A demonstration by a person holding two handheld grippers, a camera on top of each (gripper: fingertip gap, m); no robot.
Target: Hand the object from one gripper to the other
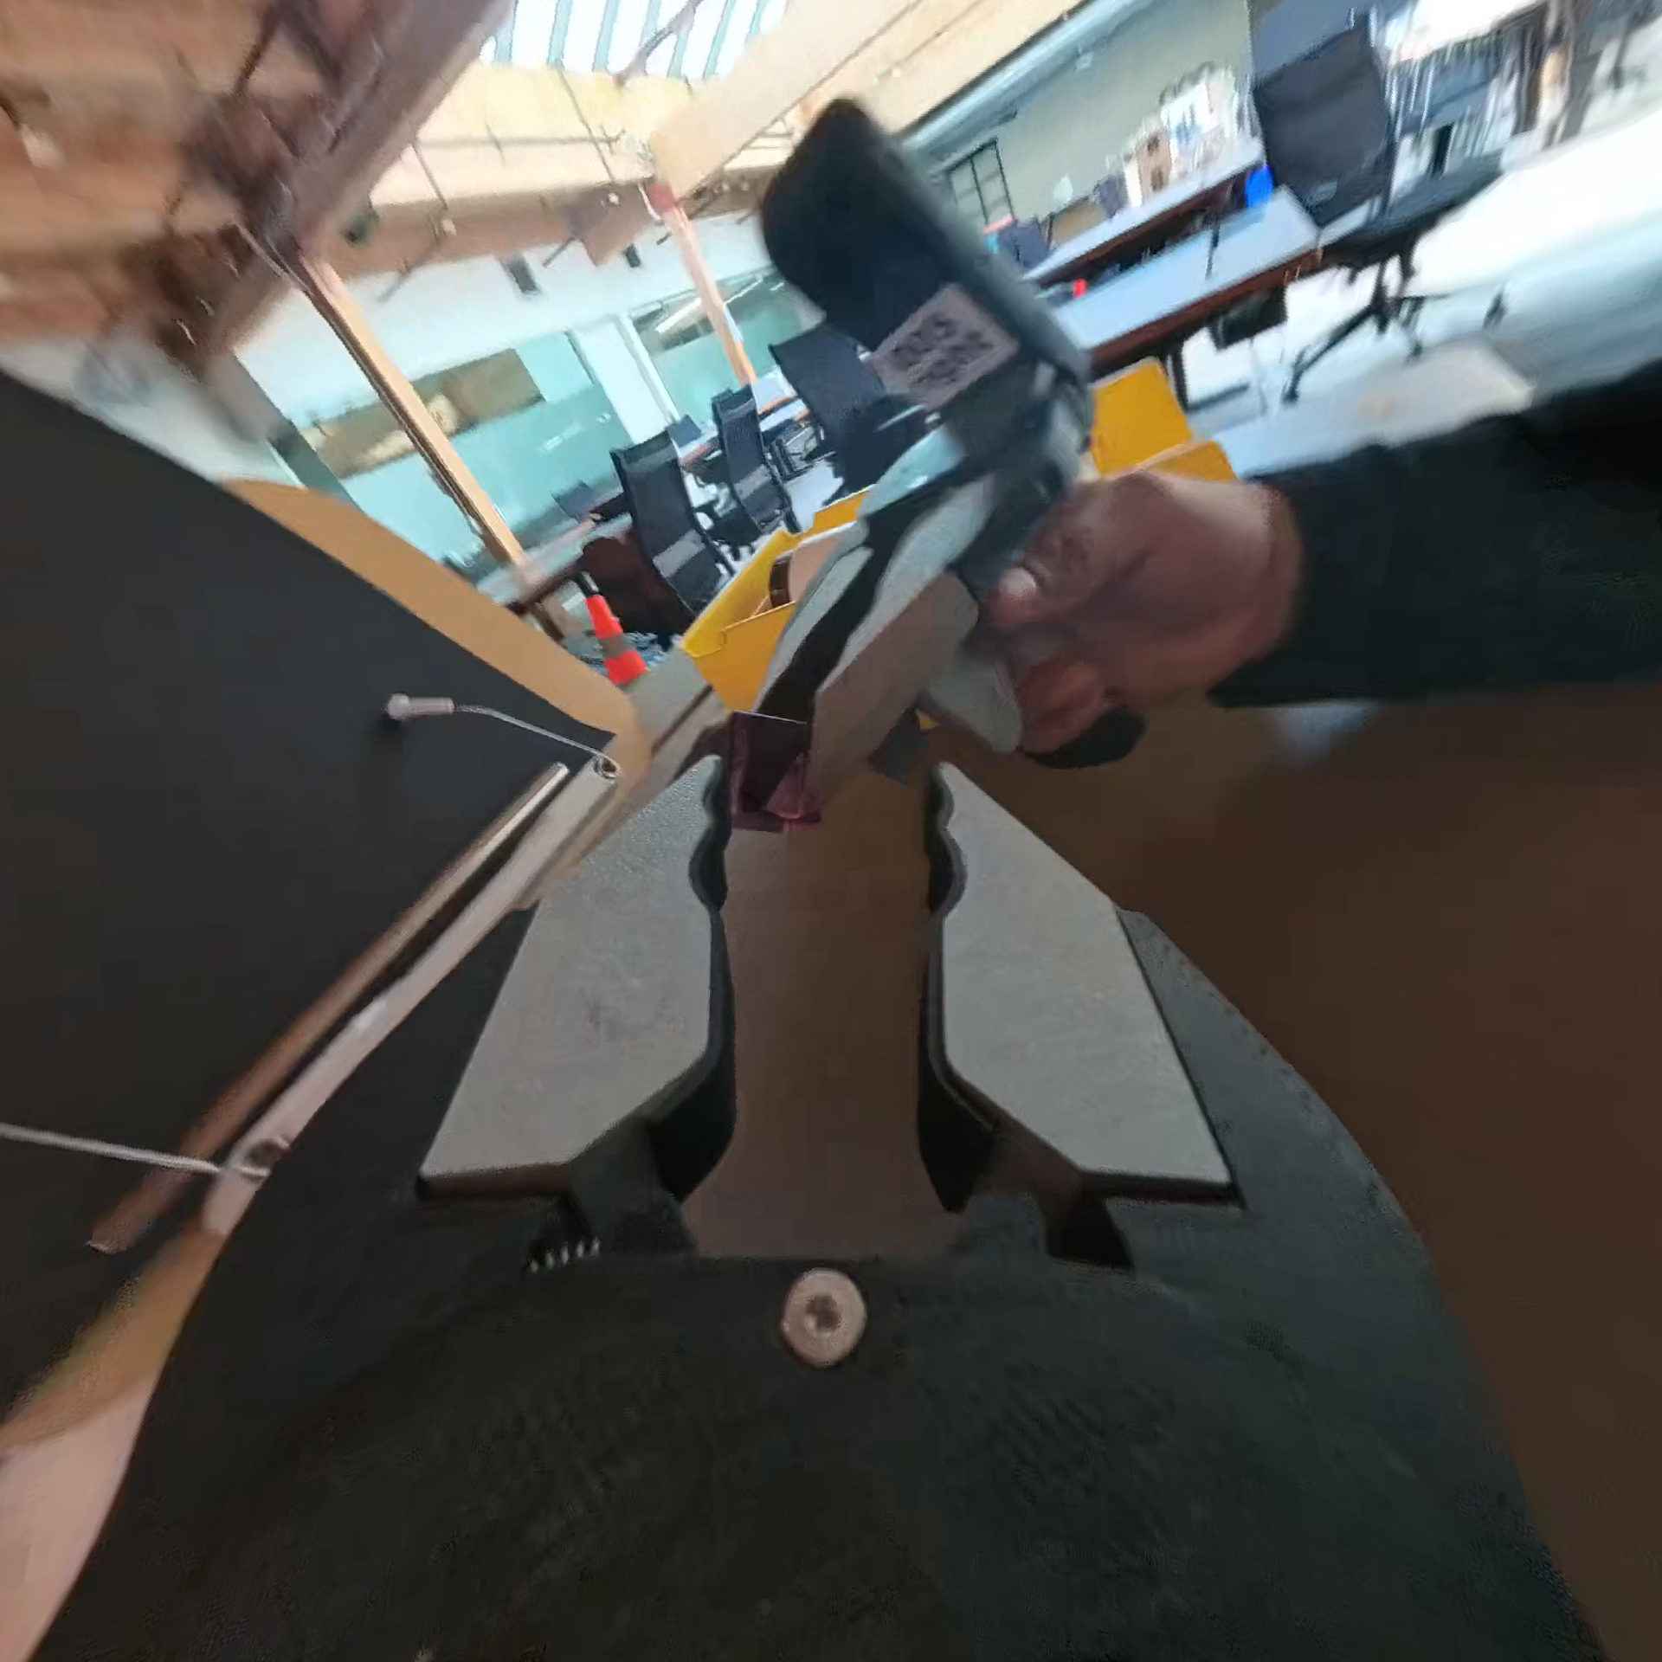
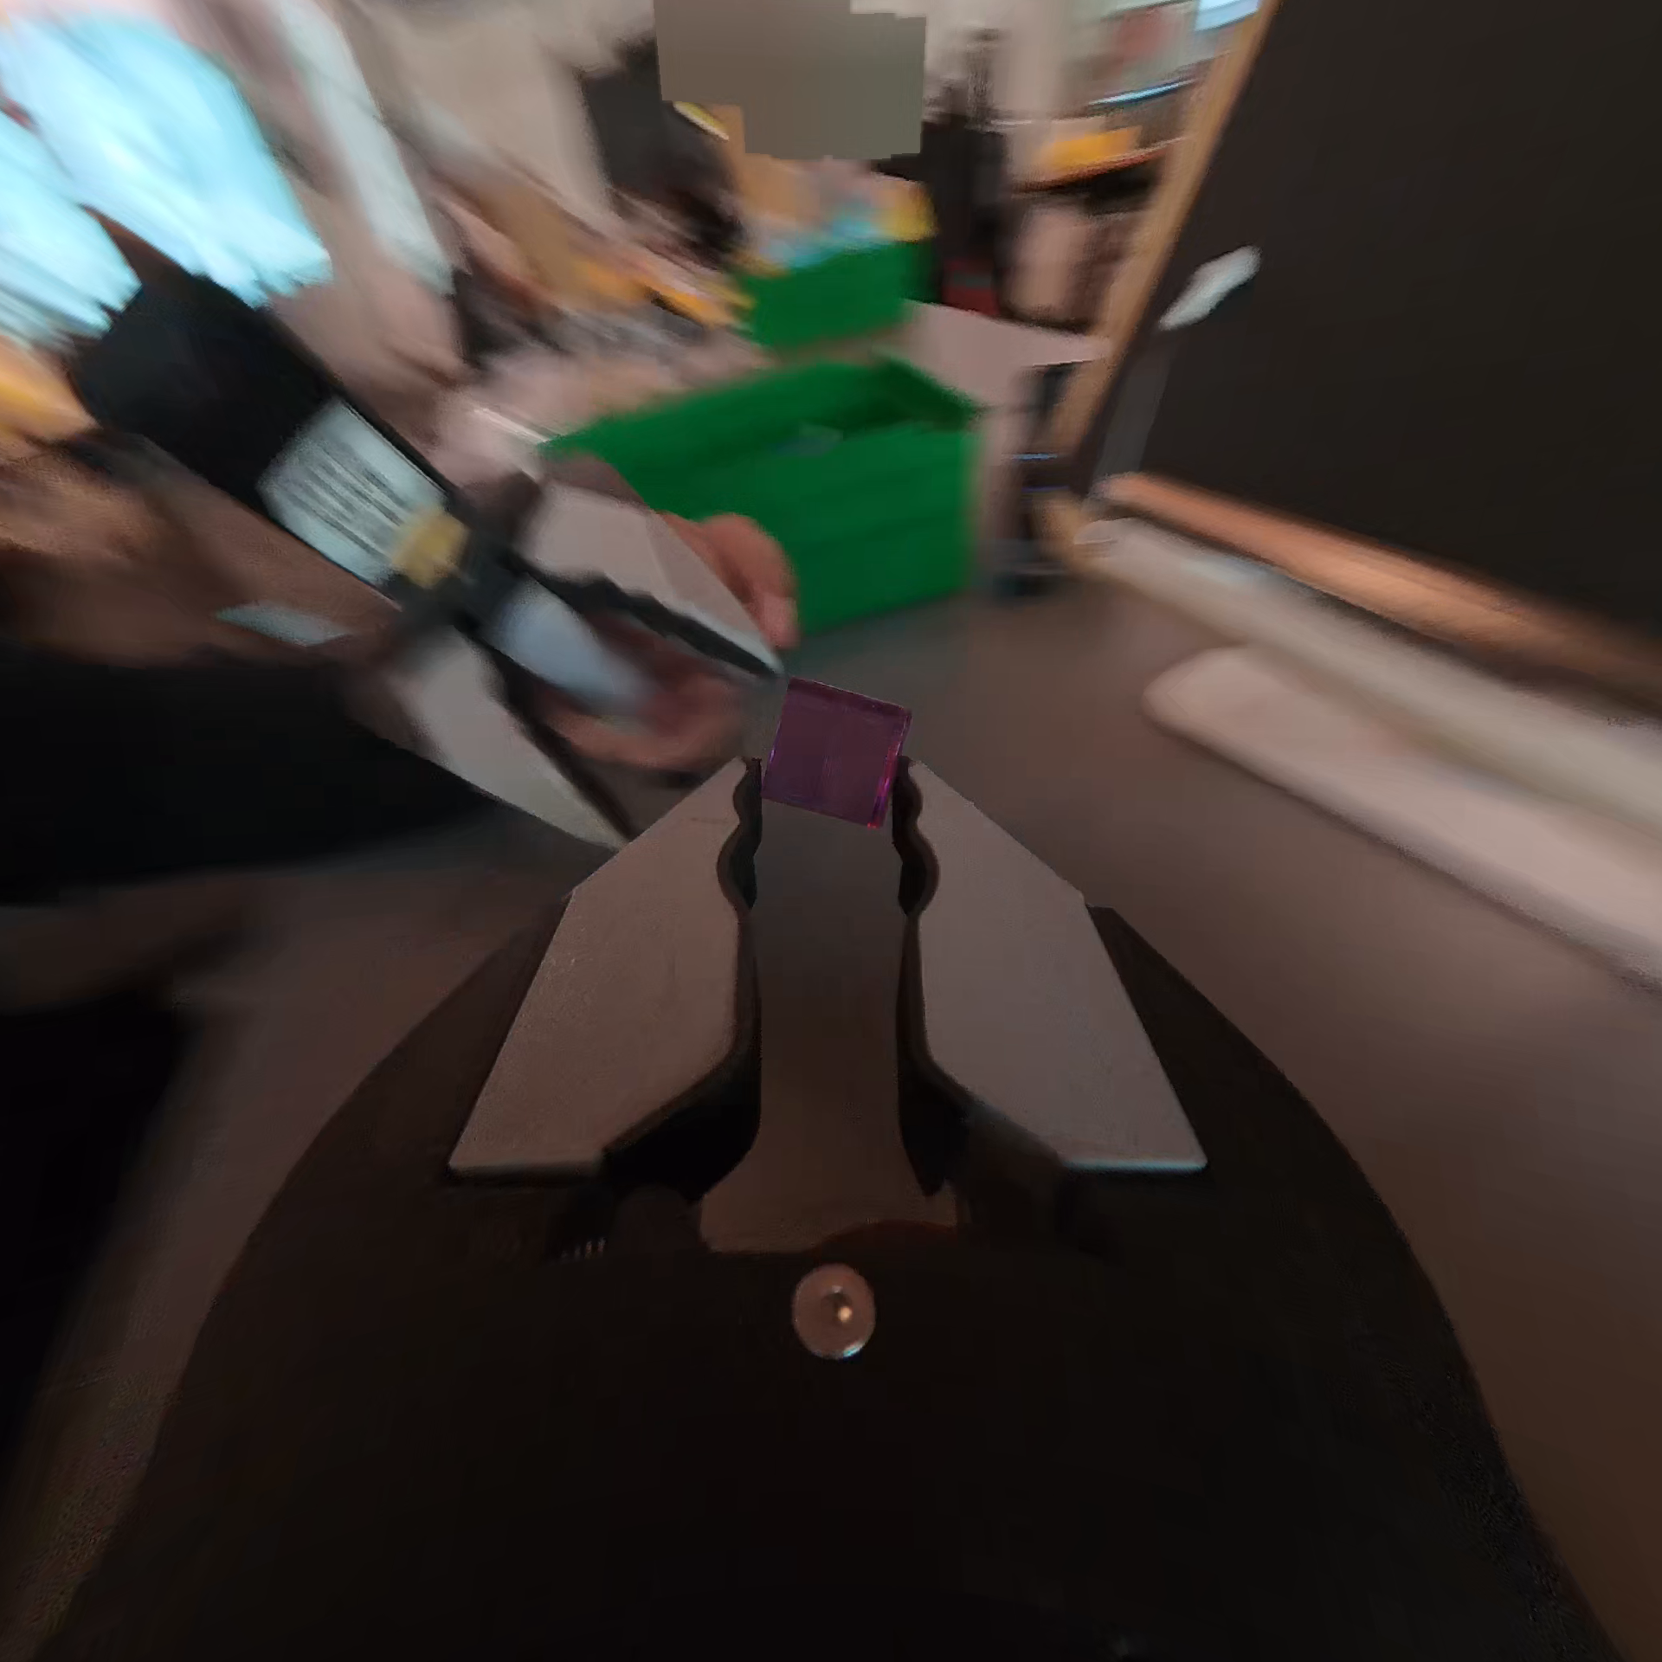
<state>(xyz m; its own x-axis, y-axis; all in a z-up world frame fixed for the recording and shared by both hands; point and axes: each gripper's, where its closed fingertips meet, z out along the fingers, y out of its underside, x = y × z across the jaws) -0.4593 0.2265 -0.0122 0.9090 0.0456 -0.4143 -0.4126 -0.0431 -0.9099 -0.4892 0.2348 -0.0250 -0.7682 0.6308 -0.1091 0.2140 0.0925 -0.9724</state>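
Gripping cube: right gripper [image 2: 827, 791] pinches purple cube [image 2: 836, 763] at its fingertips, above brown table [image 2: 1034, 863].
Cube: translucent, glossy, square-faced, tilted; in left wrist view it [image 1: 772, 781] shows partly hidden at the right gripper's [image 1: 809, 764] tips.
Left gripper [image 1: 826, 800]: spread, holding nothing; cube just beside its left tip.
Fingers: flat grey plates, wavy black pads.
Hand [image 1: 1133, 612]: wraps right gripper's handle, dark sleeve.
Surface: smooth brown tabletop.
Room: yellow bins [image 1: 746, 629], green bins [image 2: 809, 504], black chairs [image 1: 665, 531], orange cone [image 1: 616, 643]; heavy blur.
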